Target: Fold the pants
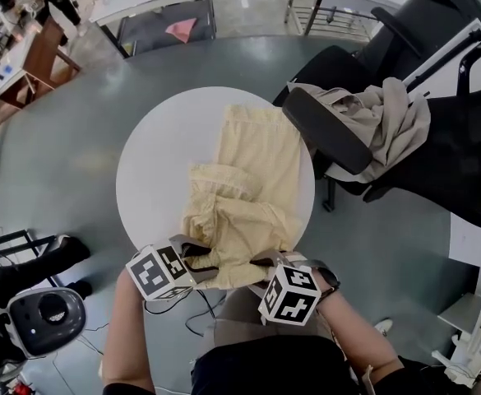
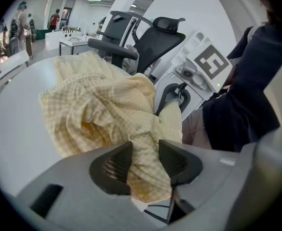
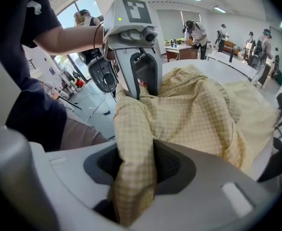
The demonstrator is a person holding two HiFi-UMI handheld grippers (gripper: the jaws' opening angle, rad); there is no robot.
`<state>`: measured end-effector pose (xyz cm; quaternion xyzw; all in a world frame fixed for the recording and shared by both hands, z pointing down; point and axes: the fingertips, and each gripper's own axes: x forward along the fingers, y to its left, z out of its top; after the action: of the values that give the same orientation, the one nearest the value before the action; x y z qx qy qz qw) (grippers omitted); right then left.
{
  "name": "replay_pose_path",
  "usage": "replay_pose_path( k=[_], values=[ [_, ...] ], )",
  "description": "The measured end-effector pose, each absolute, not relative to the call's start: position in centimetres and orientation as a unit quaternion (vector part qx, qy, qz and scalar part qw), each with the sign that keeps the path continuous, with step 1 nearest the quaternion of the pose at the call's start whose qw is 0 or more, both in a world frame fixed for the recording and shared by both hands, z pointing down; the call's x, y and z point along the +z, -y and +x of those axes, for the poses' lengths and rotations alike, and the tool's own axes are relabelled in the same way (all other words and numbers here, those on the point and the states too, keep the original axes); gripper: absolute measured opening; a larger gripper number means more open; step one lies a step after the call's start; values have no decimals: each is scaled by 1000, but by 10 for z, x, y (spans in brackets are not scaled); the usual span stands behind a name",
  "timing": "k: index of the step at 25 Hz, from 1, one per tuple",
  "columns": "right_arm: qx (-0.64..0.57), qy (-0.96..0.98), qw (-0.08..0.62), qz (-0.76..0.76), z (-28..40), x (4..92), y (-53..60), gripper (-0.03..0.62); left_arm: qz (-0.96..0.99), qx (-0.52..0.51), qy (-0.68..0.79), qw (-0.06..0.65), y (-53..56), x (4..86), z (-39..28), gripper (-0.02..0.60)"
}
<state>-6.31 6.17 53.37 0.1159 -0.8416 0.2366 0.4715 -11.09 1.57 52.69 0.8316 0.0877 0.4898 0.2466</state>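
Pale yellow checked pants [image 1: 248, 188] lie crumpled on a round white table [image 1: 158, 155], their near end bunched at the table's front edge. My left gripper [image 1: 197, 257] is at that edge, shut on a fold of the pants [image 2: 107, 109] that runs between its pads [image 2: 144, 160]. Just to its right, my right gripper [image 1: 266, 262] is shut on another fold; the cloth [image 3: 198, 109] fills the gap between its jaws [image 3: 136, 165]. Each gripper shows in the other's view: the right one [image 2: 198, 66] and the left one [image 3: 131, 32].
A black office chair [image 1: 437, 138] draped with a beige garment [image 1: 388, 122] stands right of the table, its armrest [image 1: 326, 130] close to the rim. A grey-and-black device [image 1: 47, 315] sits on the floor at lower left. Desks stand at the back.
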Motion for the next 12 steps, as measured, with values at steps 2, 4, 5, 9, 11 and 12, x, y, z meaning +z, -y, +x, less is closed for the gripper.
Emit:
replay_pose_path(
  k=[2, 4, 5, 9, 11, 12],
  values=[
    [249, 842, 471, 83, -69, 529, -82, 169, 836, 483, -95, 243, -37, 524, -119, 184],
    [260, 841, 471, 54, -75, 524, -101, 161, 839, 472, -96, 252, -58, 519, -127, 179],
    [265, 841, 470, 39, -78, 520, -111, 158, 837, 470, -99, 263, -69, 516, -132, 178],
    [289, 840, 459, -12, -90, 501, -139, 152, 822, 473, -129, 290, -104, 495, -148, 163],
    [298, 841, 451, -18, -90, 490, -141, 151, 828, 473, -134, 272, -104, 480, -149, 161],
    [300, 843, 445, -15, -91, 485, -139, 150, 833, 472, -130, 258, -99, 471, -149, 161]
  ],
)
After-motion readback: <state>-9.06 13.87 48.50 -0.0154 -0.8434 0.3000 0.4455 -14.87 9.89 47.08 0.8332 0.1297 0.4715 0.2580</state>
